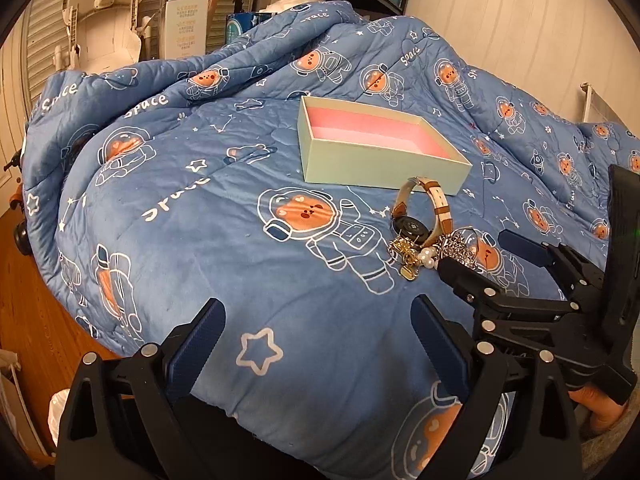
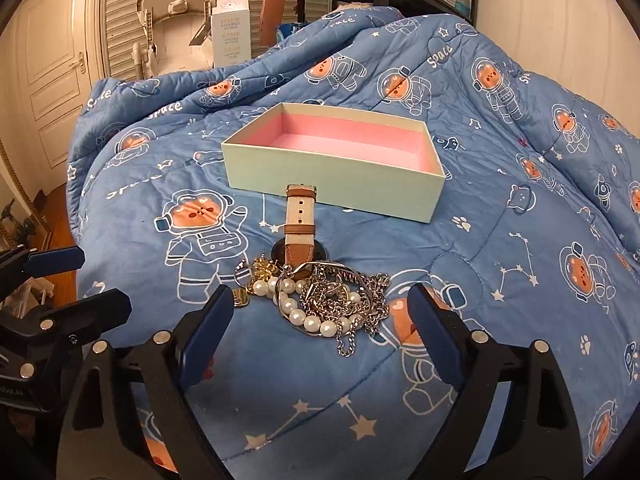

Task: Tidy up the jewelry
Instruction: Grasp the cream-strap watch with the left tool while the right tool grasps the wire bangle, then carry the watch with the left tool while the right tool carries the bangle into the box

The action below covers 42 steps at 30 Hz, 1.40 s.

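A pale green box (image 1: 372, 160) with a pink lining lies open and empty on the blue quilt; it also shows in the right wrist view (image 2: 332, 176). In front of it lies a heap of jewelry: a watch (image 2: 301, 220) with a beige and brown strap, a pearl bracelet (image 2: 304, 316), a silver chain (image 2: 352, 300) and gold pieces (image 2: 262, 270). The heap also shows in the left wrist view (image 1: 428, 240). My right gripper (image 2: 320, 332) is open, its fingers on either side of the heap's near edge. My left gripper (image 1: 316, 332) is open and empty, left of the heap.
The blue space-bear quilt (image 1: 200, 220) covers the bed and bunches up behind the box. A white carton (image 2: 230, 28), a white plastic seat and a dark shelf stand beyond the bed. Wooden floor (image 1: 24, 280) lies to the left.
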Each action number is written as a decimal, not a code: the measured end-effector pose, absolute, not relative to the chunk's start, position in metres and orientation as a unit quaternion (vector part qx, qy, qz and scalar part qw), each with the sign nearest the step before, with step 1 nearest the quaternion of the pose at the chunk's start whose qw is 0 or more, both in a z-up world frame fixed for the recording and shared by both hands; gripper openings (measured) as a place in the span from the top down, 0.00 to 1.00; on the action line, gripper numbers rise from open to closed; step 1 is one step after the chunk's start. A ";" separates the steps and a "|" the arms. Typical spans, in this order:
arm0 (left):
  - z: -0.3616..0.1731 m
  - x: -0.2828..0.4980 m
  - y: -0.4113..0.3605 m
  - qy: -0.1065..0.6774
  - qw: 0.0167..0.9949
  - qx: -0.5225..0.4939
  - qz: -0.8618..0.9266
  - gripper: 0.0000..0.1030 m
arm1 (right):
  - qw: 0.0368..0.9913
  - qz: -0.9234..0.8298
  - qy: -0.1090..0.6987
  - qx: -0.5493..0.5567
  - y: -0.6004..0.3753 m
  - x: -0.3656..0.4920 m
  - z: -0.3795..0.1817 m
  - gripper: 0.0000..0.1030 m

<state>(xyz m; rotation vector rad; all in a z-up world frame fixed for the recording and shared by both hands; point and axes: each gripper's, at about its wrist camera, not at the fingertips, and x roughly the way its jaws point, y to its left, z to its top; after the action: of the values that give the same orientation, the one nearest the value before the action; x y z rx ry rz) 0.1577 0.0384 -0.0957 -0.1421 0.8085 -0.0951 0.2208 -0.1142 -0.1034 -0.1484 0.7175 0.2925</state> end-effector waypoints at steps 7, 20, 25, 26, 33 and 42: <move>-0.099 0.170 0.041 0.396 0.914 -0.077 -0.053 0.13 | 0.919 0.137 0.363 -0.071 -0.110 0.233 -0.111 0.42; -0.083 0.214 0.021 0.394 0.903 -0.123 -0.123 0.26 | 0.911 0.158 0.379 -0.039 -0.130 0.226 -0.109 0.47; -0.083 0.232 -0.007 0.397 0.897 -0.114 -0.159 0.34 | 0.906 0.168 0.388 -0.014 -0.153 0.212 -0.105 0.47; -0.085 0.236 -0.013 0.400 0.895 -0.109 -0.166 0.36 | 0.905 0.167 0.391 -0.012 -0.156 0.210 -0.105 0.47; -0.096 0.267 -0.037 0.418 0.885 -0.100 -0.179 0.62 | 0.907 0.157 0.392 -0.001 -0.178 0.198 -0.101 0.47; -0.097 0.267 -0.038 0.421 0.883 -0.113 -0.176 0.86 | 0.906 0.156 0.392 0.004 -0.186 0.197 -0.100 0.47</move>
<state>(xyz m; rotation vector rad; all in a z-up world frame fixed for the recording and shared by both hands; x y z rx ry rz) 0.2667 -0.0382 -0.0970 -0.2360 0.8755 -0.3667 0.1974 -0.1863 -0.1000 0.0077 0.8102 0.3230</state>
